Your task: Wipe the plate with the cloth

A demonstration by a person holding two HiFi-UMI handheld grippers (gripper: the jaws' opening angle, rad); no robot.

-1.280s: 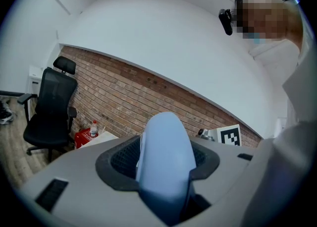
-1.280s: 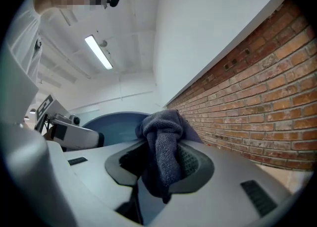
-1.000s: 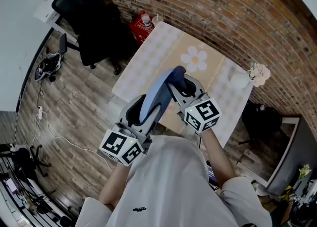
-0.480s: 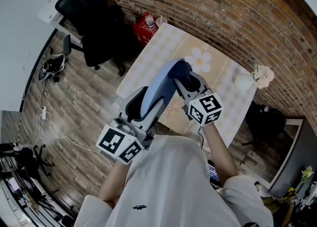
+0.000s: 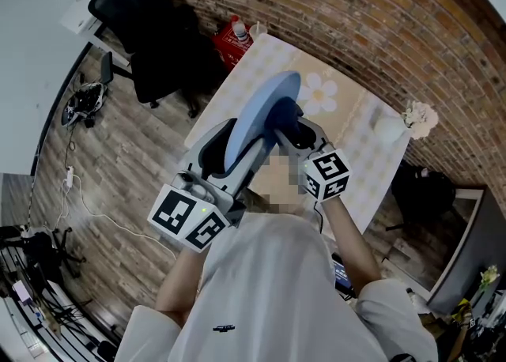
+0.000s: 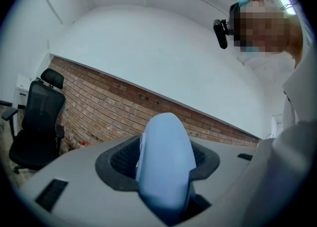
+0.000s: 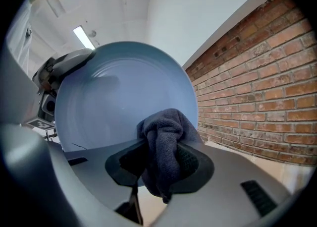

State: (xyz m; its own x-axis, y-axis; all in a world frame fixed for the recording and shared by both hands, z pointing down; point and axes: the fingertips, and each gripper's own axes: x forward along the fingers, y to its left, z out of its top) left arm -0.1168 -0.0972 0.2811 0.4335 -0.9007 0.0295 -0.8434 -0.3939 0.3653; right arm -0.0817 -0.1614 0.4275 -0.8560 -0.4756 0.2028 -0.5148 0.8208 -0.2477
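Left claw (image 6: 163,166) is shut tight on the rim of the blue plate (image 7: 124,92). It holds the plate up on its edge in the air, above the surface (image 5: 237,84) with the checked cover. My right claw (image 7: 163,164) is closed on a bunched-up dark cloth (image 7: 166,141), and a lump of the cloth sticks out past the jaws. That lump sits against the low part of the plate's face, near the side by the brick wall, and it looks like it is touching. So I think the picking up is done and the wiping is going on right now. The face of the plate looks smooth and clean to me, with no spots I can see, but I cannot tell how much of it has been rubbed. I think what is left is to rub the cloth over the rest of the face, maybe the back too, and then put the plate down on the surface.
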